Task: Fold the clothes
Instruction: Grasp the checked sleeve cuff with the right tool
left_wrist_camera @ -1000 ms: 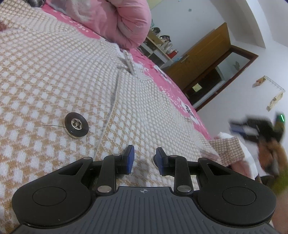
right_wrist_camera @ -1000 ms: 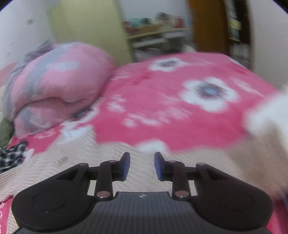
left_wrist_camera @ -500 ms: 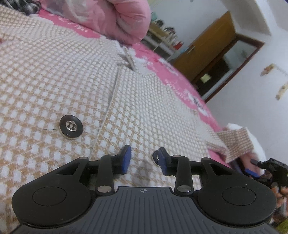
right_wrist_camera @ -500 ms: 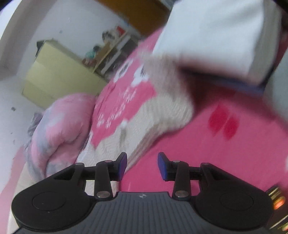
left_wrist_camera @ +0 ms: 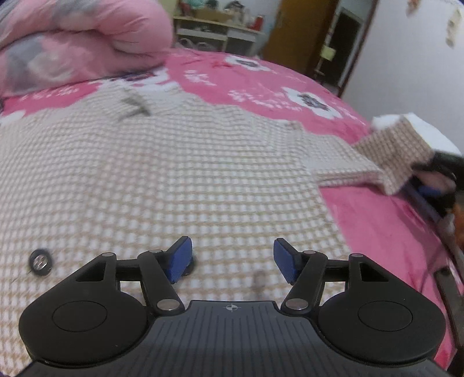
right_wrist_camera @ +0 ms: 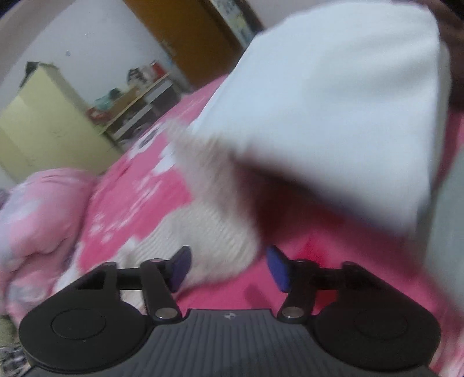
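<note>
A tan-and-white checked knit cardigan (left_wrist_camera: 179, 174) lies spread on the pink flowered bedsheet (left_wrist_camera: 261, 84). My left gripper (left_wrist_camera: 232, 256) hovers over its front, jaws opening, nothing between them. One dark button (left_wrist_camera: 39, 262) lies to the left and another peeks from behind the left finger. The cardigan's sleeve (left_wrist_camera: 388, 150) runs right, its cuff turned up to show the white lining. My right gripper (left_wrist_camera: 426, 190) is blurred beside that cuff. In the right wrist view the right gripper (right_wrist_camera: 229, 265) is opening; the sleeve (right_wrist_camera: 220, 232) lies between its fingers, unpressed, under the white lining (right_wrist_camera: 333, 116).
A rolled pink quilt (left_wrist_camera: 81, 43) lies at the head of the bed. Beyond it stand a cluttered shelf (left_wrist_camera: 217, 26), a wooden door (left_wrist_camera: 293, 34) and a yellow cabinet (right_wrist_camera: 49, 121). The bed's edge drops off at the right near a dark frame (left_wrist_camera: 446, 278).
Both grippers' jaws have widened. The left view has rolled level and pulled back over the cardigan. The right gripper swung from facing the bed down to the sleeve cuff, which now fills its view.
</note>
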Motion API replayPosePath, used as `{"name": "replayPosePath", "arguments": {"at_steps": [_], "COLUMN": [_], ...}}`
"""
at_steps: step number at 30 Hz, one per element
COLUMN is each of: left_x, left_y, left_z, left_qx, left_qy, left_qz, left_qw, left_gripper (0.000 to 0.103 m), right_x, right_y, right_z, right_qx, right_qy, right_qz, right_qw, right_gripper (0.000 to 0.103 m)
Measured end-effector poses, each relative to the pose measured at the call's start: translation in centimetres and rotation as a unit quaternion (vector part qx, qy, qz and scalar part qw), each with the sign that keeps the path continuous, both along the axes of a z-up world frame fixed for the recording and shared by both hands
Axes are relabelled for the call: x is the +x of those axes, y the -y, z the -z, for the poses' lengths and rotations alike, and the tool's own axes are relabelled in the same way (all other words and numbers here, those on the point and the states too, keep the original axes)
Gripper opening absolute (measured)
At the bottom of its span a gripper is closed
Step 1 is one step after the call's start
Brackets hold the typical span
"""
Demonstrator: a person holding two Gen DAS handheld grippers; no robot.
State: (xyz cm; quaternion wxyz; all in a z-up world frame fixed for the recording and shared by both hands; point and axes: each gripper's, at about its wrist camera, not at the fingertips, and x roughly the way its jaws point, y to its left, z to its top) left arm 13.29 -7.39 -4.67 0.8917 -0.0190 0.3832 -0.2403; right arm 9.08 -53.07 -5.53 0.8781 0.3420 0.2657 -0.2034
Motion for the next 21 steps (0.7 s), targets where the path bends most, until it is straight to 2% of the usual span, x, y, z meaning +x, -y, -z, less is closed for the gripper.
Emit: {"name": "replayPosePath", "arguments": {"at_steps": [2,6,12,13,14,17,19,21], "left_x": [0.2,0.7,1.3,1.3,1.3,1.5,1.8,1.9], "left_y": [0.5,1.6,3.0,3.1,3.1,3.2,3.3,3.2], "left_z": [-0.7,-2.1,-2.0,-1.8,-1.6,-0.5,0.4,0.9], "left_qx": [0.000,-0.003,0.010,0.011,0.012,0.017,0.026,0.032], "left_qy": [0.012,0.036,0.041,0.040,0.040,0.033,0.023,0.019], "left_qz": [0.009,0.022,0.035,0.035,0.033,0.028,0.021,0.017], "left_qw": [0.9999,0.9991,0.9985,0.9985,0.9986,0.9989,0.9992,0.9992], "left_gripper": [0.063,0.063,0.063,0.063,0.063,0.063,0.063,0.063], "right_x": [2.0,6.1,8.2,8.3,8.3,7.9,7.5,7.0], "right_y": [1.0,2.4,2.9,2.9,2.7,1.6,0.4,-0.3], "right_z": [0.4,2.6,4.1,4.0,3.9,2.8,1.5,0.0], "right_qx": [-0.003,0.038,0.020,0.018,0.014,-0.016,-0.055,-0.066], "right_qy": [-0.004,-0.017,-0.012,-0.007,-0.001,0.020,0.039,0.060], "right_qz": [-0.006,-0.024,0.012,0.006,-0.004,-0.031,-0.049,-0.056], "right_qw": [1.000,0.999,1.000,1.000,1.000,0.999,0.997,0.994], "right_gripper": [0.066,0.064,0.061,0.051,0.035,0.016,0.014,0.013]}}
